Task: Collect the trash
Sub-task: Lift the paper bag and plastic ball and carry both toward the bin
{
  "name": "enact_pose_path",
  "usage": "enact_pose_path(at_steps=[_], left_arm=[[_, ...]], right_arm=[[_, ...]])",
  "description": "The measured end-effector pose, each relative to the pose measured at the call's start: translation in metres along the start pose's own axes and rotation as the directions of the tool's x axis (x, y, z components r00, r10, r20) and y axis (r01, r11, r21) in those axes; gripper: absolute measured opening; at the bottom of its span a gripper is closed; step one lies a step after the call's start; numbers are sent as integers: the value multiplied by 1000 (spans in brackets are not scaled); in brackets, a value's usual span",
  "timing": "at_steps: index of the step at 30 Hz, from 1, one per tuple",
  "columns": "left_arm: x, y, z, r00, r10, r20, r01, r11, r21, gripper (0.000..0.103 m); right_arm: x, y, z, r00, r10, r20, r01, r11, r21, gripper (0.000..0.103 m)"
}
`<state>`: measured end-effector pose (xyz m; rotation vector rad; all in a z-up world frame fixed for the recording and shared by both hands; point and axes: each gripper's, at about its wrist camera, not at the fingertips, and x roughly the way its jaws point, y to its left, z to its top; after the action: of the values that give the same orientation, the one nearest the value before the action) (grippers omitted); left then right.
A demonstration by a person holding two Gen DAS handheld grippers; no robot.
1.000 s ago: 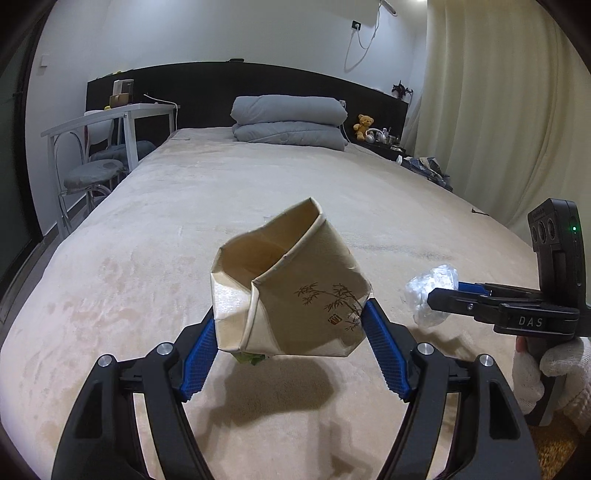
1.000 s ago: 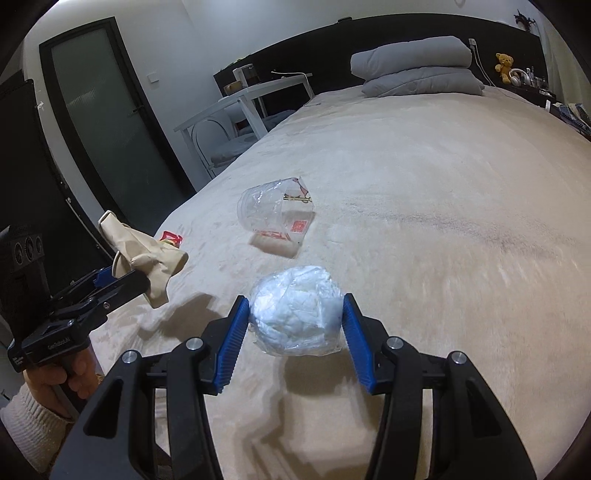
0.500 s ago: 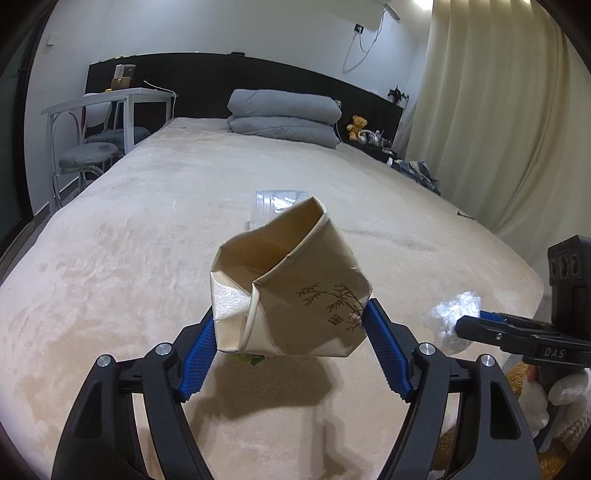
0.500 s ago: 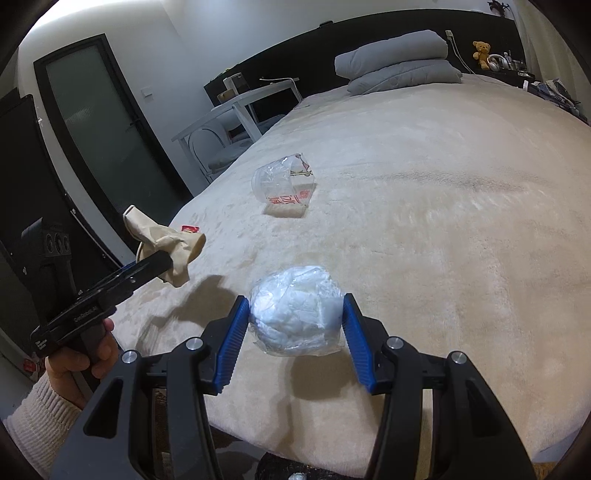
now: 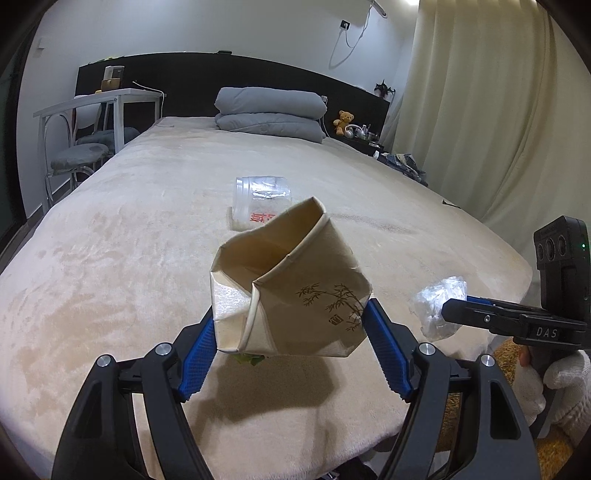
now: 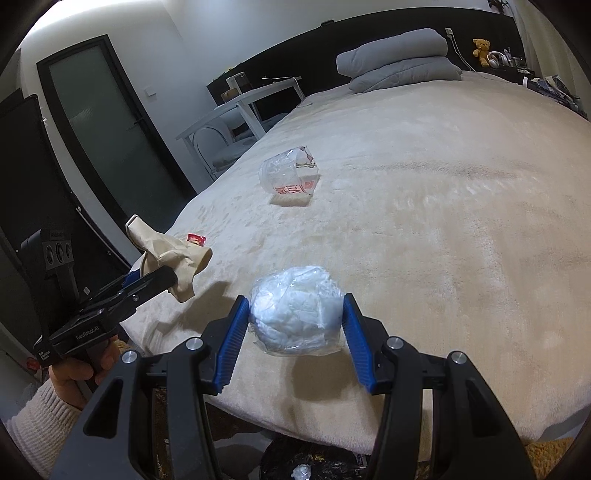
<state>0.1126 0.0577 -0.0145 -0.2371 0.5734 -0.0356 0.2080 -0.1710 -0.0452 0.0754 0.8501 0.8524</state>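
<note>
Both hands have drawn back toward the bed's (image 5: 110, 258) foot, left gripper (image 5: 291, 347) fingers clamped on the crushed paper cup (image 5: 288, 288), right gripper (image 6: 291, 325) squeezing the plastic wad (image 6: 295, 314), which I judge could slip free before reaching the bin (image 6: 314, 465) below.

Your room is evenly lit from overhead, with a bright ceiling light (image 5: 413, 2) flaring at the top edge of the left view, so the bed (image 5: 110, 258) reads clear and fairly sharp. You get soft dark shadows on the bed under the paper cup (image 5: 291, 291) and beside the plastic wad (image 6: 295, 310). Both fisheye views bend the walls and curtain (image 5: 480, 110), with black vignetted corners.
</note>
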Motion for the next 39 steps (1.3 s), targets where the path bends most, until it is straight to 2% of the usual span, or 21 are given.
enact_pose_path(at_steps=[10,22,34,39], left_arm=[[-31,-18,-31,999,-32,-2,32,999,0,74],[-56,-43,-68,996,-72,-48,72,997,-5,74],[-59,-59,-101,985,-70,-157,70,998,-8,74],[-50,-58,-115,971,-77,-224,71,997,-36,74]], right_arm=[[-19,14,-31,1000,3,-20,-3,1000,-23,52],[-41,27,-72,997,38,-70,-40,999,-28,52],[-43,24,-96,988,73,-134,-70,997,26,53],[-33,21,-101,980,78,-183,-70,996,52,53]])
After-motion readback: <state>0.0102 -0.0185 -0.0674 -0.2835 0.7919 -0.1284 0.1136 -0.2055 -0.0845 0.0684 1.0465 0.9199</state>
